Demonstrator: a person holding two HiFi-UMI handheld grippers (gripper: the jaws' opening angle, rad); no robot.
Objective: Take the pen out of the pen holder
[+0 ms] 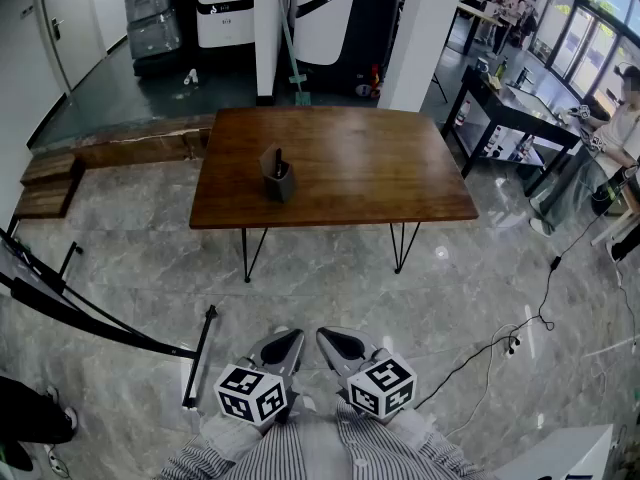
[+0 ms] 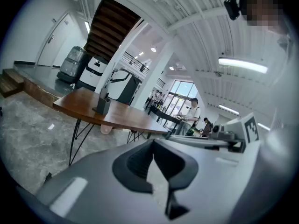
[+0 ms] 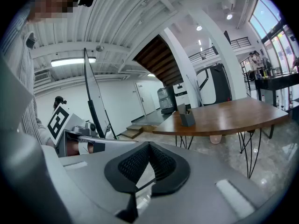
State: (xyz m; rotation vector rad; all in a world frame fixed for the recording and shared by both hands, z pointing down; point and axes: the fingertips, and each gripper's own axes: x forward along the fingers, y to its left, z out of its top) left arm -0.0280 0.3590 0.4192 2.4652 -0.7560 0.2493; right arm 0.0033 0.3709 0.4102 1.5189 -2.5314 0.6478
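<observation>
Left gripper and right gripper hang side by side, well short of the table, jaws closed on nothing (both alike). On the table's left half, the pen stands in its holder.

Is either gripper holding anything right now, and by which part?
Nothing is held. The left gripper and right gripper are both shut and empty; the pen stands in the pen holder on the table.

Head view high, steeply down, far from the wooden table; both gripper views low, toward that same table.
</observation>
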